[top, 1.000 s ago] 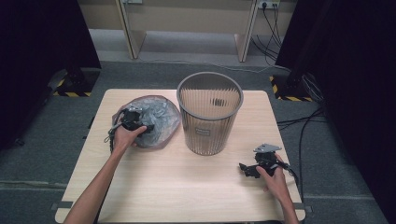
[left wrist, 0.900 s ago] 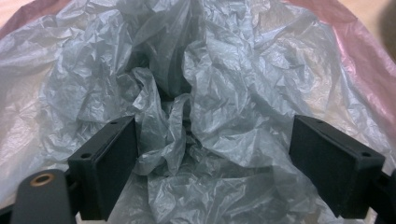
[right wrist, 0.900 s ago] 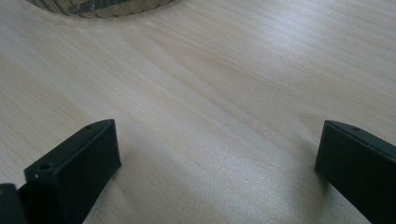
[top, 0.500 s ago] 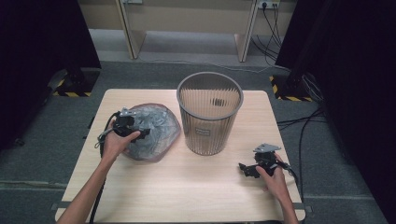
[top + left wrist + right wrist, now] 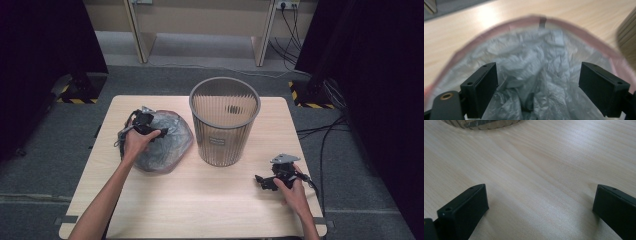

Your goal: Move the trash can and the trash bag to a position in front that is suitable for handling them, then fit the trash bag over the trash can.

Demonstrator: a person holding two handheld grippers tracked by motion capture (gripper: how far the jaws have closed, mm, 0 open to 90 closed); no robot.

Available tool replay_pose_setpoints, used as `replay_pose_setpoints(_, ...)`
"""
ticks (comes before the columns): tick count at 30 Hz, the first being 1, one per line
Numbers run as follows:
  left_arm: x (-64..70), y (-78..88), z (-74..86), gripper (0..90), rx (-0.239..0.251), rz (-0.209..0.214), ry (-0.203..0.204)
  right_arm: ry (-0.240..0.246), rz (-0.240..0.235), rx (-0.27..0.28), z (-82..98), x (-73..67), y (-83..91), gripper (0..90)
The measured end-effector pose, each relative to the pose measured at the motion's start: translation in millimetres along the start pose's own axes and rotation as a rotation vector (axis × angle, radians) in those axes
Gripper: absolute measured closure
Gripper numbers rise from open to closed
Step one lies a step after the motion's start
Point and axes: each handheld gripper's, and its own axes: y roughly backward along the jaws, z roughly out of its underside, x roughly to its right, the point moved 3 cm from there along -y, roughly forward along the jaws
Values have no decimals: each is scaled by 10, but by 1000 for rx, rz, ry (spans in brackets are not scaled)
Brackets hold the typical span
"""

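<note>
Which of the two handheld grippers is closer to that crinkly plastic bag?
The left. The left gripper hovers right over the plastic bag, jaws open. The right gripper sits at the table's far side, beyond the wastebasket.

bin (image 5: 481, 123) cut off at the top edge — bag rim (image 5: 584, 37) blurred.

Grey ribbed wastebasket (image 5: 224, 125) stands upright mid-counter (image 5: 200, 205); cables (image 5: 325, 130) trail over the grey floor (image 5: 45, 150) alongside.

A crumpled grey plastic bag (image 5: 165, 145) with a pinkish rim lies bunched on the table. It sits at nine o'clock from the ribbed wastebasket (image 5: 224, 122), just beside it.
</note>
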Motion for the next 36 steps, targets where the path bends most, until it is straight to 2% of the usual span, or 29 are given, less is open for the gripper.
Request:
replay_pose_setpoints(3, 10, -72, 75, 148, -17, 4, -4, 3, 0, 1, 0, 1, -1, 1)
replay_pose_setpoints(8, -4, -138, 211, 148, -34, 13, 16, 3, -1, -1, 1, 0, 0, 1)
replay_pose_setpoints(13, 26, -123, 389, 148, -51, 28, -11, 10, -3, 3, -1, -1, -2, 1)
replay_pose_setpoints(22, 27, -33, 592, 180, -38, 59, 15, 12, -5, 3, -1, -3, -2, 1)
replay_pose_setpoints(32, 46, 68, 701, 434, 3, 54, 1, 12, -8, 1, -3, -9, -4, 1)
replay_pose_setpoints(36, 59, 98, 733, 549, 31, 63, 11, 12, -9, 1, -4, -9, -5, 1)
